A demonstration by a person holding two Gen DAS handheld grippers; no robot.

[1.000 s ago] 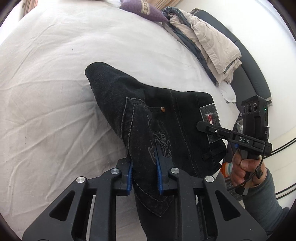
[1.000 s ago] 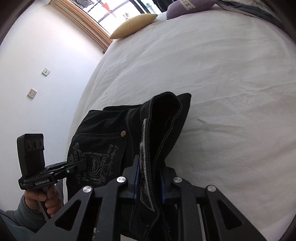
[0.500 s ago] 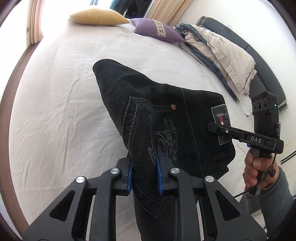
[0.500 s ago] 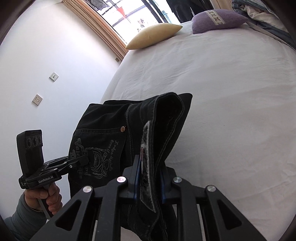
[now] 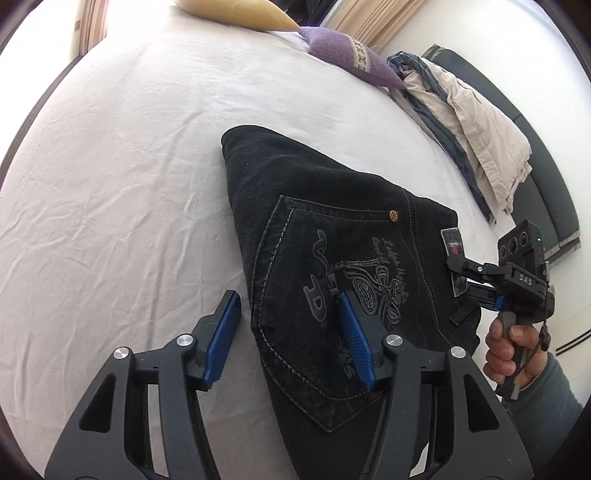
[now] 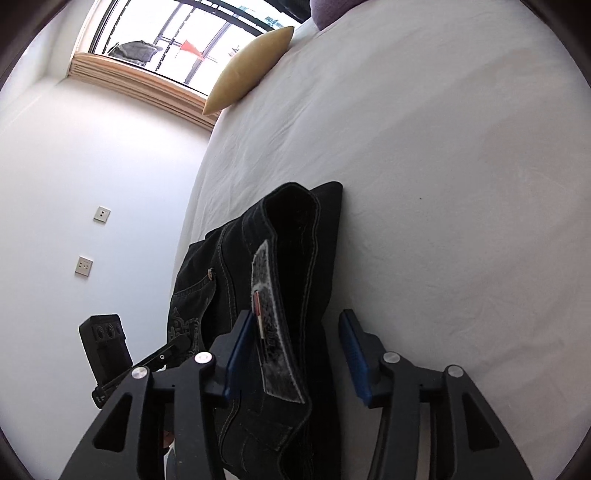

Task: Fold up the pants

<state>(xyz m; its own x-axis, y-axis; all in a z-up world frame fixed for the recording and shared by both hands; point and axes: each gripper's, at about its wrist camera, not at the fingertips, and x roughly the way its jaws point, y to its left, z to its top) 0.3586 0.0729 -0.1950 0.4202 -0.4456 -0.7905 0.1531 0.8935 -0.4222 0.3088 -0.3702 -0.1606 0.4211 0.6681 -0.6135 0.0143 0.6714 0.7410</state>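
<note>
both grippers have let go since half a second ago: then each pair of blue pads was clamped on the black pants (image 5: 332, 266), now the jaws stand spread and the cloth lies folded on the white bed (image 5: 122, 177), looking set down. largest first, the bed fills everything ahead of both sets of fingers. the pants run forward from between the left gripper (image 5: 291, 336) fingers, with the pocket edge in the gap and the embroidered back pocket under the right-hand pad. from the right wrist view, the waistband with its grey patch stands up between the right gripper (image 6: 295, 354) fingers, close against the left pad (image 6: 238, 354) and apart from the other. the risk i judge from here: that upright waistband is close enough to the pad that pulling back could snag it and drag the fold open; the thick denim may also spring apart by itself. far beyond the fingertips lie a yellow pillow (image 5: 236, 14) and a purple cushion (image 5: 343, 59), and off to the right a heap of beige clothes (image 5: 476, 129); all well apart from the pants, so nothing blocks a withdrawal.
</note>
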